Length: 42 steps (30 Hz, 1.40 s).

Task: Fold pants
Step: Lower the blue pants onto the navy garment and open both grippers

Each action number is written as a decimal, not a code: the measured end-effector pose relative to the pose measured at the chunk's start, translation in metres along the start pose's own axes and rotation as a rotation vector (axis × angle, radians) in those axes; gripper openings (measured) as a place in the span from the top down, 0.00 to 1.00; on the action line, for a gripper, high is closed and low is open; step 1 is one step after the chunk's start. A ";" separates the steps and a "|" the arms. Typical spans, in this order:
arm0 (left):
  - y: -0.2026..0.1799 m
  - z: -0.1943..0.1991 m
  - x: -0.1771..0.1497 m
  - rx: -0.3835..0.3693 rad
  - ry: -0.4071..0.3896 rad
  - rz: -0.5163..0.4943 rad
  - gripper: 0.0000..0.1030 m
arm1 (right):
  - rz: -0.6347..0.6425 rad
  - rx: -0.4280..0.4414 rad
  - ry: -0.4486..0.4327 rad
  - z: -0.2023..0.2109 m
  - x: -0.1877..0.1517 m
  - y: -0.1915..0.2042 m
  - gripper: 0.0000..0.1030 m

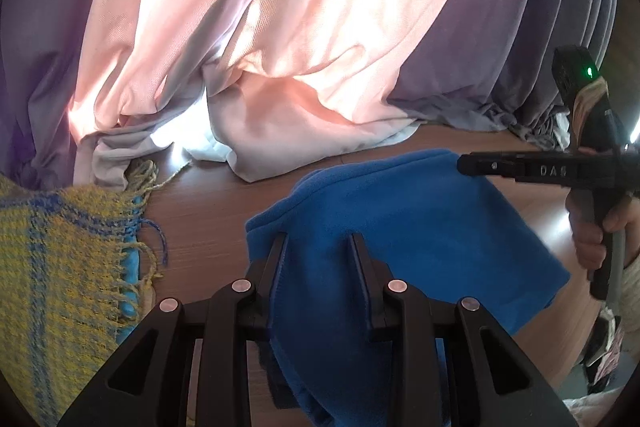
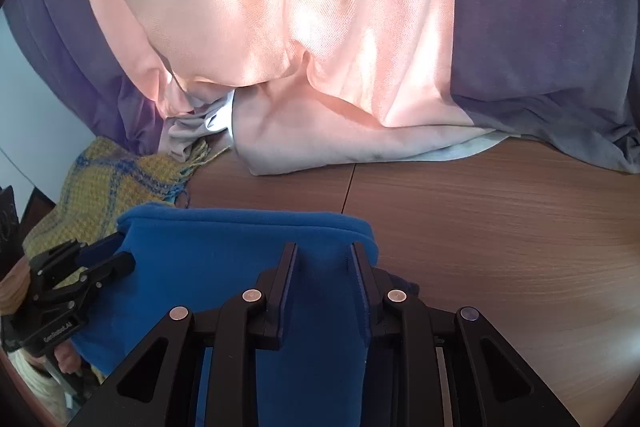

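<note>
The blue pants [image 2: 224, 259] hang bunched above the wooden table [image 2: 500, 227], gripped at both ends; the left gripper [image 1: 320, 239] is clamped narrowly on one edge, the right gripper [image 2: 324, 251] likewise on the other. A yellow plaid blanket [image 1: 60, 267] lies beside them, curtains [image 1: 280, 27] behind

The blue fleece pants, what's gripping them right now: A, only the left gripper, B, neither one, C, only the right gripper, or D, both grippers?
D: each wrist view shows blue fleece pants pinched between the fingers, in the left gripper and in the right gripper.
</note>
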<state>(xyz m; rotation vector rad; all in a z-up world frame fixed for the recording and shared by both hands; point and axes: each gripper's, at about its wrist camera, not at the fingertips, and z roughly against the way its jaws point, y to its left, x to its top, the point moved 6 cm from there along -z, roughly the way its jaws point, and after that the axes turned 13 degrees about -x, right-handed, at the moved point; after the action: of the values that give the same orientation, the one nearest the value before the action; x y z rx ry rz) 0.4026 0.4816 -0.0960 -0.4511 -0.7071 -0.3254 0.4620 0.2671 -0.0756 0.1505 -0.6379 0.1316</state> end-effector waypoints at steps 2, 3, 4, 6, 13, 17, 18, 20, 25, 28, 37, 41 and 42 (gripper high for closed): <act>0.001 -0.002 -0.001 -0.001 0.005 -0.009 0.70 | 0.007 -0.001 0.011 -0.005 0.000 0.001 0.74; 0.002 -0.001 0.000 -0.011 0.002 0.002 0.70 | 0.012 -0.002 0.014 -0.006 0.000 0.002 0.74; 0.003 0.000 0.001 -0.020 0.001 0.014 0.70 | 0.017 -0.006 0.019 -0.008 -0.001 0.002 0.74; 0.004 0.003 0.003 -0.023 0.004 0.033 0.68 | 0.019 -0.013 0.021 -0.009 0.000 0.002 0.74; -0.002 0.045 0.009 0.144 -0.066 -0.009 0.48 | 0.048 -0.097 -0.013 0.012 0.000 -0.003 0.71; -0.016 0.072 0.006 0.210 -0.109 -0.060 0.47 | 0.066 -0.182 -0.070 0.037 -0.003 -0.008 0.71; -0.022 0.076 0.005 0.215 -0.116 -0.076 0.47 | 0.069 -0.180 -0.085 0.045 -0.005 -0.007 0.71; -0.036 0.086 0.000 0.224 -0.129 -0.099 0.43 | 0.070 -0.159 -0.108 0.060 -0.012 -0.005 0.67; -0.073 0.109 -0.013 0.217 -0.189 -0.125 0.32 | 0.030 -0.122 -0.166 0.099 -0.033 -0.010 0.52; -0.097 0.122 -0.023 0.230 -0.233 -0.166 0.24 | 0.010 -0.128 -0.215 0.124 -0.048 -0.016 0.40; -0.134 0.122 -0.060 0.383 -0.231 -0.297 0.19 | 0.008 -0.144 -0.305 0.174 -0.093 -0.030 0.29; -0.118 0.111 -0.078 0.407 -0.194 -0.269 0.19 | 0.000 -0.162 -0.275 0.169 -0.111 -0.036 0.29; -0.114 0.107 -0.082 0.406 -0.182 -0.263 0.19 | 0.000 -0.164 -0.264 0.166 -0.115 -0.037 0.29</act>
<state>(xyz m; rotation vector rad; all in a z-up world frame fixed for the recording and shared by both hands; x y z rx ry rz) 0.2357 0.4489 -0.0480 0.0007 -0.9878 -0.3789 0.2800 0.1926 -0.0167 0.0090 -0.9086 0.0593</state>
